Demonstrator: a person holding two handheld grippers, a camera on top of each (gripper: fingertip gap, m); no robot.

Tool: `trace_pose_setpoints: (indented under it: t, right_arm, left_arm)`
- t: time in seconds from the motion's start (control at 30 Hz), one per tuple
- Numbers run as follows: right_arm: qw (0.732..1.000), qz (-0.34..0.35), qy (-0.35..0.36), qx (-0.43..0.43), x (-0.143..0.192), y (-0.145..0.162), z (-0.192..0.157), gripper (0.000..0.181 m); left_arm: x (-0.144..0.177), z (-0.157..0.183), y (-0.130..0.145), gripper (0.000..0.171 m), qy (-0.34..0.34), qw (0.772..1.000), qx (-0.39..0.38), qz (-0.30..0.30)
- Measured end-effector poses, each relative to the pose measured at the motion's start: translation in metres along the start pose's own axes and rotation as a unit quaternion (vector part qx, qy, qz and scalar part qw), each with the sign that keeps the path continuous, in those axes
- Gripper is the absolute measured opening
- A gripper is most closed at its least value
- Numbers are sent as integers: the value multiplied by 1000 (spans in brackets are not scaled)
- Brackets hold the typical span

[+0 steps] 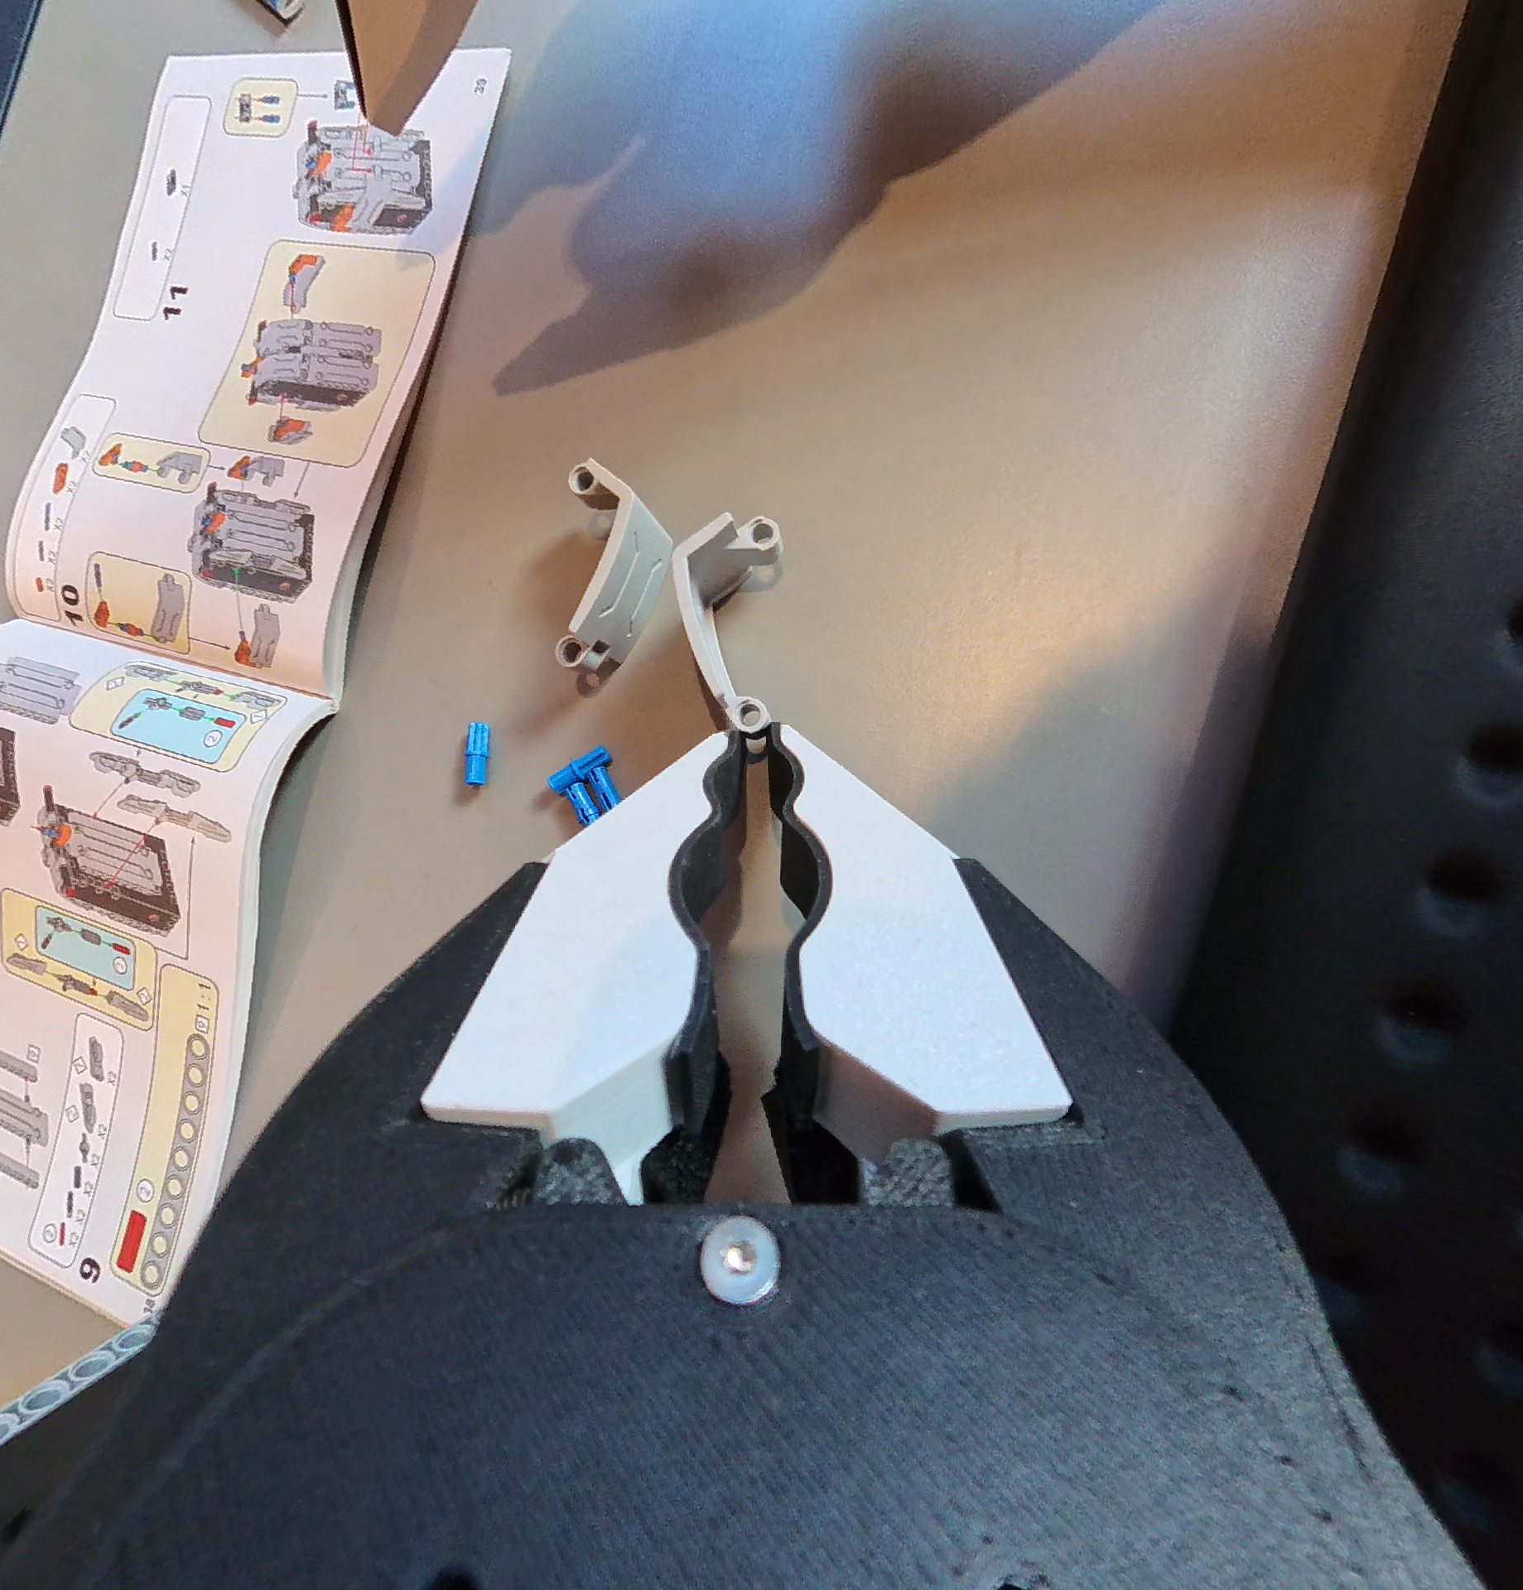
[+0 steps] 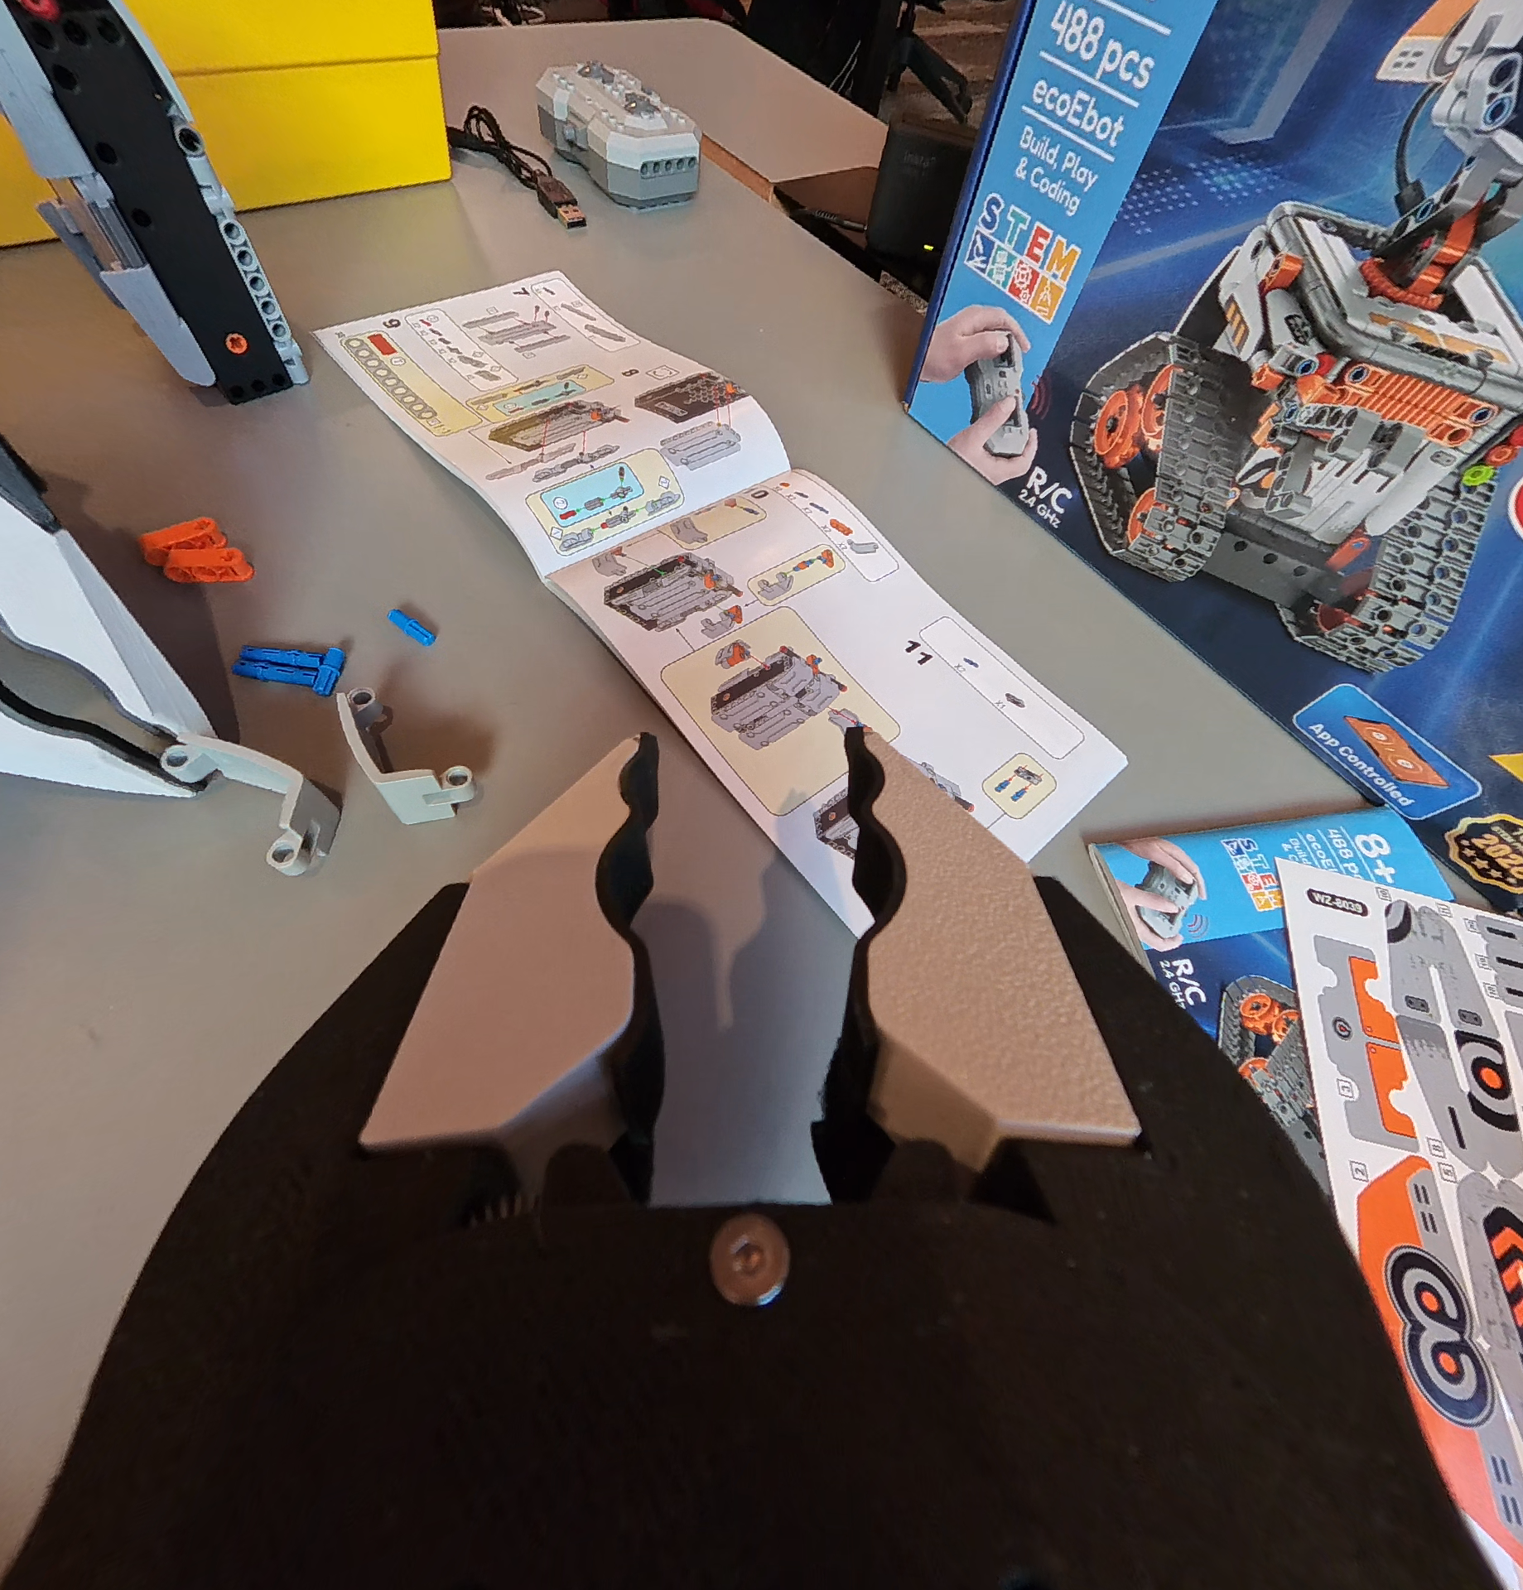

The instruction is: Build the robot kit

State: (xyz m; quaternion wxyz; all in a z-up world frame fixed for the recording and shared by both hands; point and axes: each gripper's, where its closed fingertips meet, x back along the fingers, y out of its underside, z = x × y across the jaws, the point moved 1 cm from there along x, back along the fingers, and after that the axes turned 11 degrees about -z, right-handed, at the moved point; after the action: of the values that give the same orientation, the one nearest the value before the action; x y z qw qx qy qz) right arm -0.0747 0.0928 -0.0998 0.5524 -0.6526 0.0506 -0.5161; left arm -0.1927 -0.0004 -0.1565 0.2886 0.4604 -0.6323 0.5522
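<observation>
Left gripper (image 1: 751, 742): jaws closed on the end lug of a curved grey panel piece (image 1: 713, 602), held at 12 o'clock above the grey table (image 1: 998, 516). Second curved grey panel (image 1: 616, 581): lying at its 9 o'clock, apart. Blue pins (image 1: 584, 781): at 7 o'clock. Right gripper (image 2: 749, 748): jaws apart, empty, tips over the open instruction booklet (image 2: 654, 533). Kit box (image 2: 1257, 387): at 2 o'clock.

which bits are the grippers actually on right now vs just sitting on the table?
In hand or nearest:
- left hand-held gripper, shut on the curved grey piece
- right hand-held gripper, open, over the instruction booklet

Lying about:
- second grey piece
- blue pins
- orange pieces
- toy box
- sticker sheet
</observation>
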Motion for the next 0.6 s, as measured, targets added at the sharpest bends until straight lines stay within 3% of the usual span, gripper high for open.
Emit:
trace_pose_setpoints:
  t: [0.6]
  right_arm:
    - [1000,-7,3,15,0,1,-4,43]
  left_arm:
    - [0,0,1,3,30,999,8,-21]
